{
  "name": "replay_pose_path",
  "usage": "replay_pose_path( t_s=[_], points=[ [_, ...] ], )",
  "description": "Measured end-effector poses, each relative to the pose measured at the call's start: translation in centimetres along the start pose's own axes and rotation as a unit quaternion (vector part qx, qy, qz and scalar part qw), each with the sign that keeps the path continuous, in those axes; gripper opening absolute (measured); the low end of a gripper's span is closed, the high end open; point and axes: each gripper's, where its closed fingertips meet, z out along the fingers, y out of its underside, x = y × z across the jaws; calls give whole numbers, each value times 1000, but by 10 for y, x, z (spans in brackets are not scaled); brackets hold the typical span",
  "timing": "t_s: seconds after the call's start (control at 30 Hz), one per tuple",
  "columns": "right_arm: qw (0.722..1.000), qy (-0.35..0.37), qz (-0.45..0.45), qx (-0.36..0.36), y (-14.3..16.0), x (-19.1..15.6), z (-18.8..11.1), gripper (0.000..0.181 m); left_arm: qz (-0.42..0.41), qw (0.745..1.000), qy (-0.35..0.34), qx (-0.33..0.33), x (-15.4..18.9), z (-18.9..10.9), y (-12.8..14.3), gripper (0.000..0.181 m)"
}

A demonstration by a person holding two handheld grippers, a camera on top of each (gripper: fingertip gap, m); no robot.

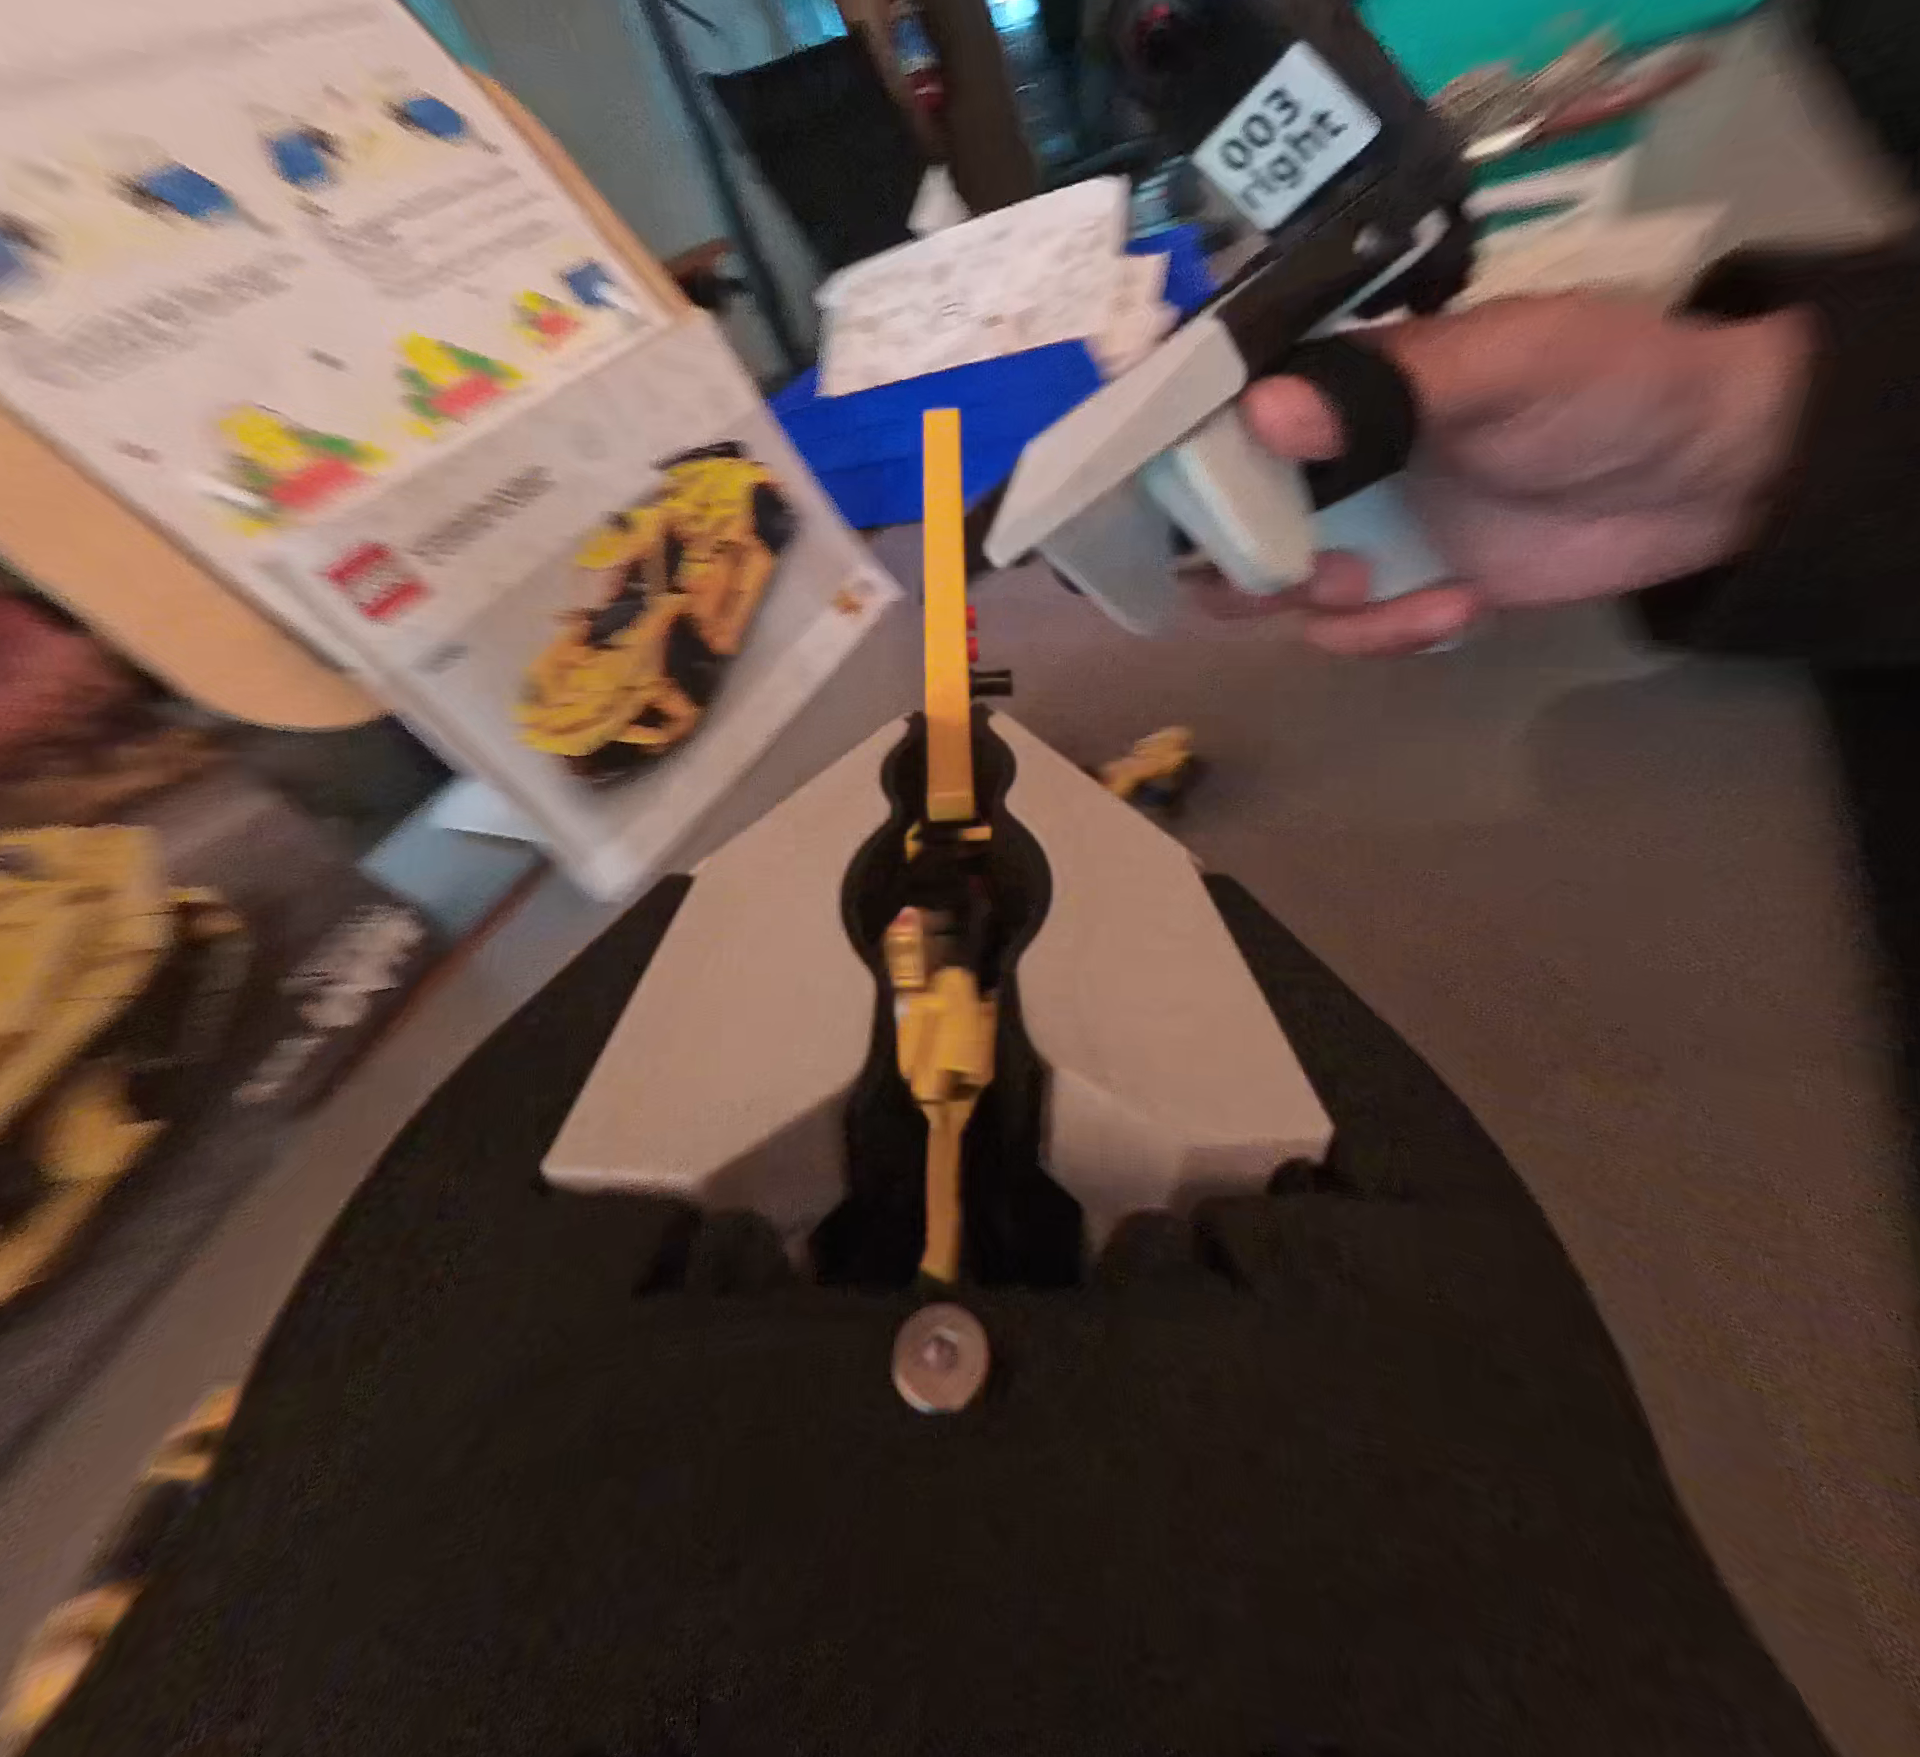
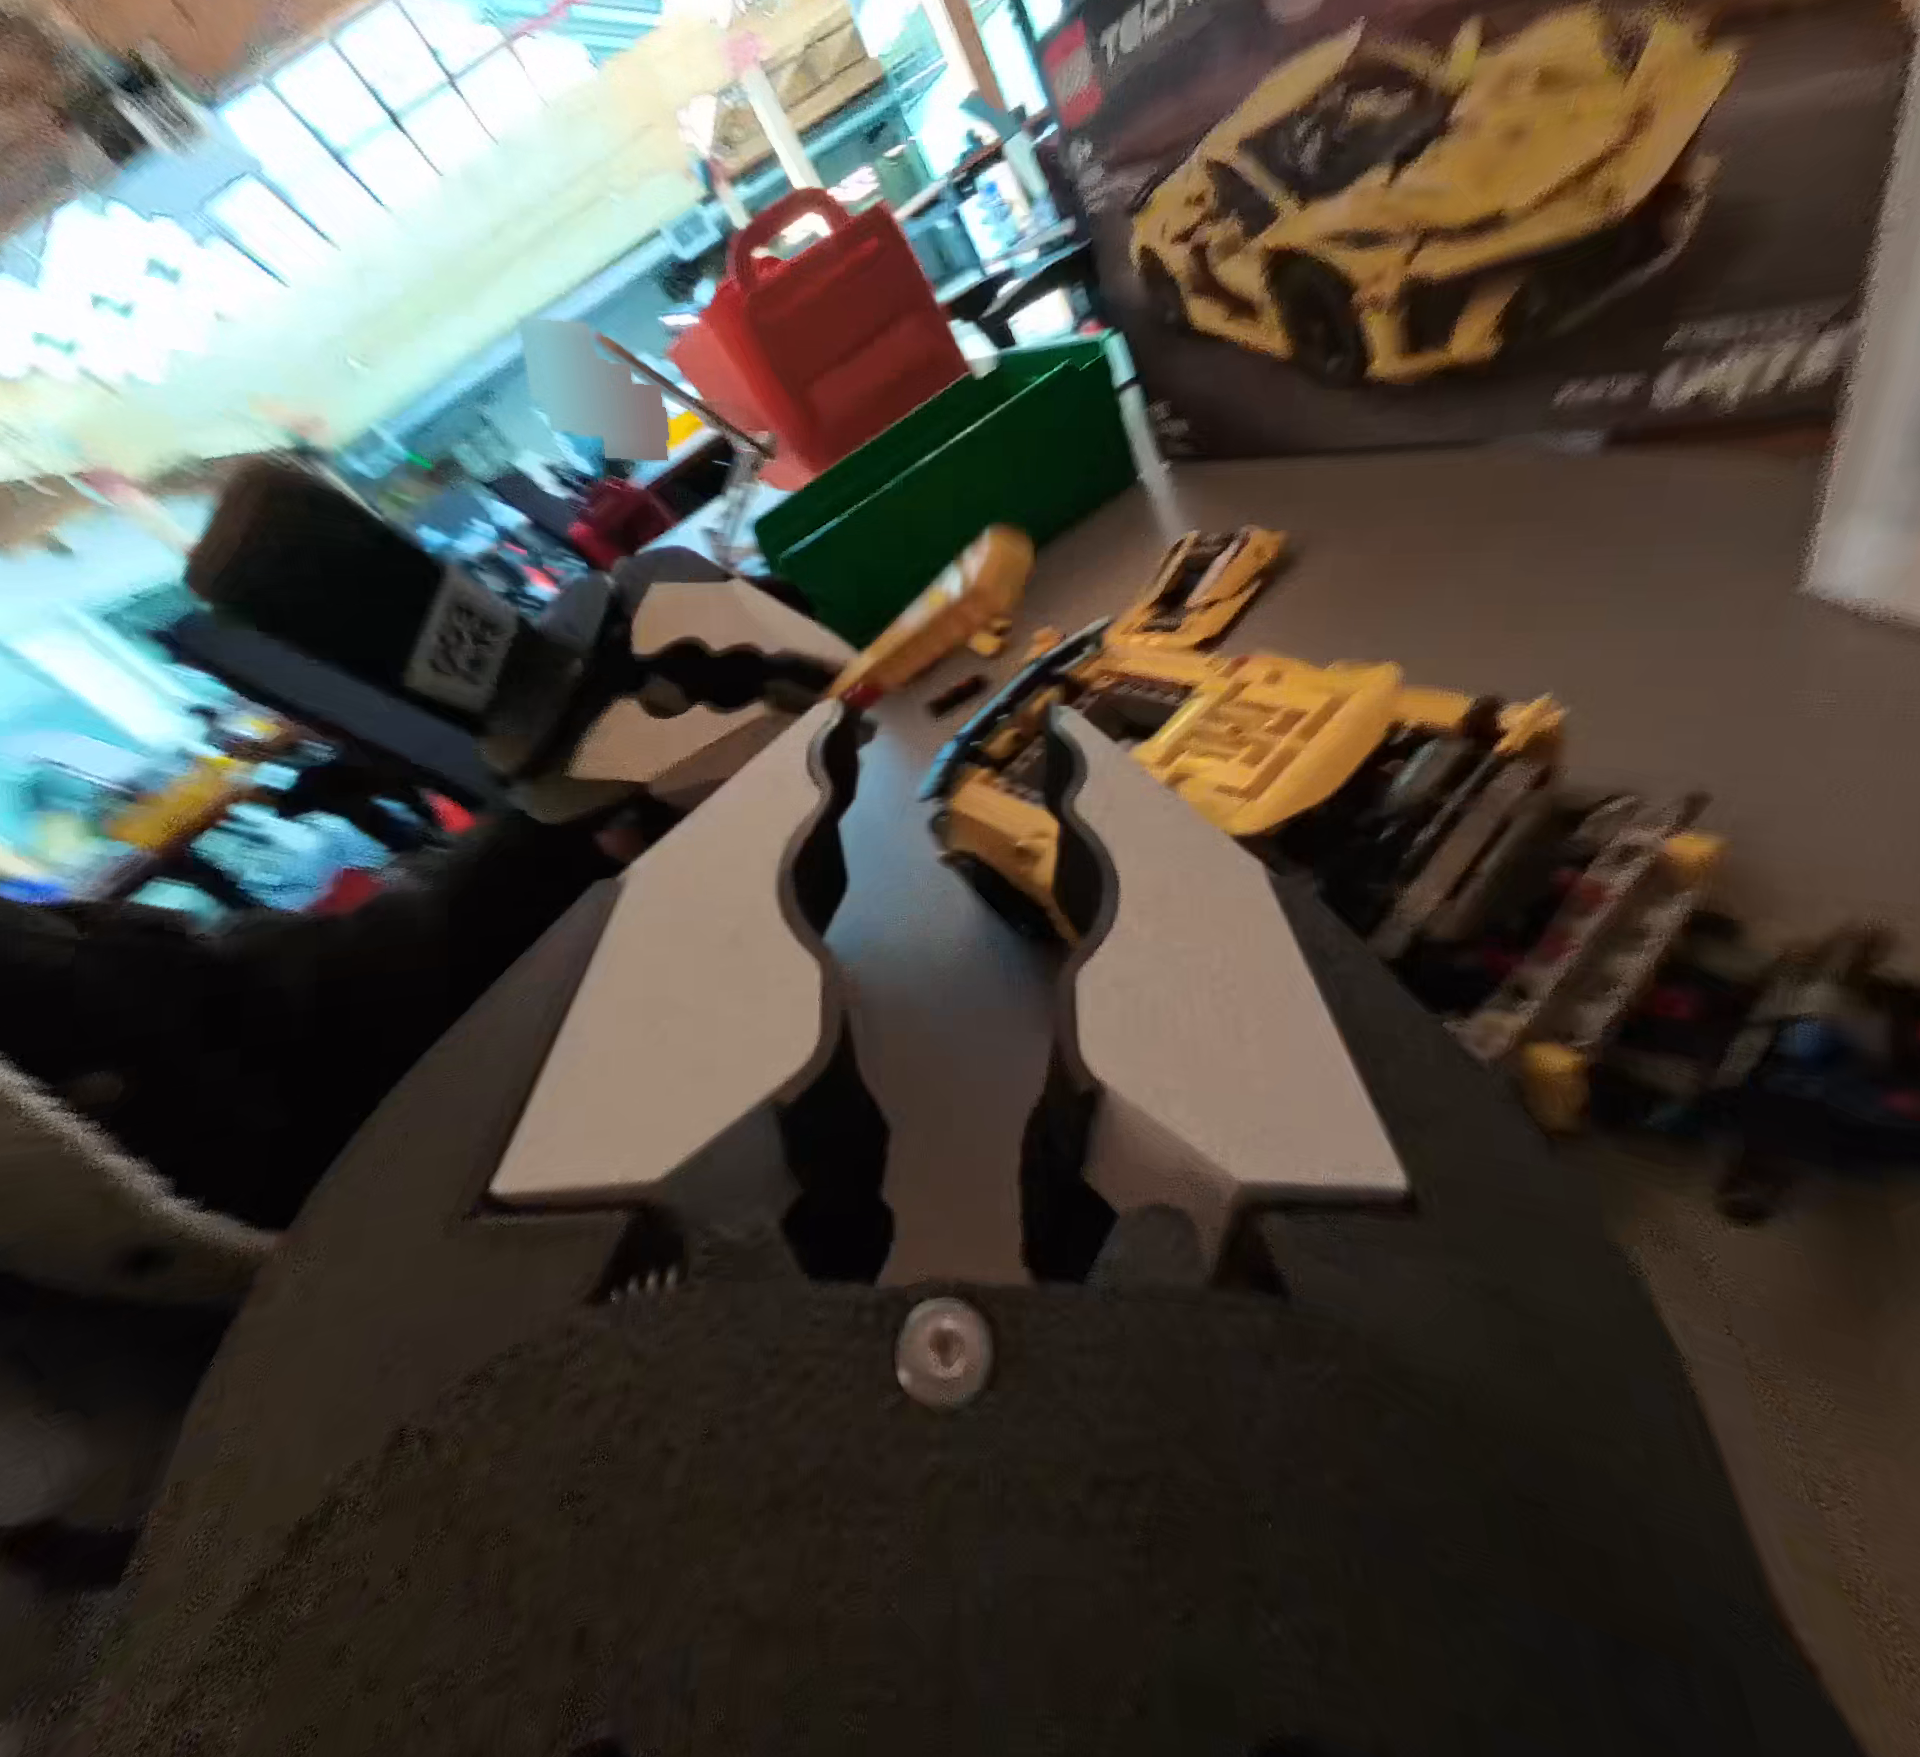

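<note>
Green bin (image 2: 966, 471), red bag (image 2: 831, 336), blue tray (image 1: 914, 440)

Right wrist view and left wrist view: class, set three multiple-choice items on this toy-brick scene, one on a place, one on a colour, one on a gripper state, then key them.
1. Where is the green bin?
A. Behind the red carrier
B. In front of the red carrier
C. On the car box

2. What colour is the brick piece in the left gripper?
A. Yellow
B. Blue
C. White

3. How is the right gripper?
A. Shut on a wheel
B. Shut, empty
C. Open

Key: B, the bin overlaps the carrier's base; A, a yellow beam rises between the fingers; C, bare table shows between its jaws.
</note>
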Motion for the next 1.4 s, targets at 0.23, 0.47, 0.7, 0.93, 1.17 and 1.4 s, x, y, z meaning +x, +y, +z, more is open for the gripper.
replay_pose_path(
  t_s=[0.23,0.47,0.7,0.93,1.17,1.4],
  points=[
    [988,-88,129,0,12,-18,17,22,198,975,-95,-17,-3,3,1,7],
    [992,-87,92,-15,17,-24,18,4,205,975,-87,-10,2,3,-1,7],
    [991,-98,87,-22,18,-29,17,4,211,974,-81,-6,4,-1,-5,7],
    [985,-58,46,-157,68,-28,23,3,-9,960,-279,6,-111,-57,-9,7],
    [967,130,-59,-211,43,42,-49,4,32,988,-140,61,-56,-33,-21,7],
    [826,454,-87,-323,48,147,-220,3,175,982,-72,-25,-3,0,8,7]
  ],
)
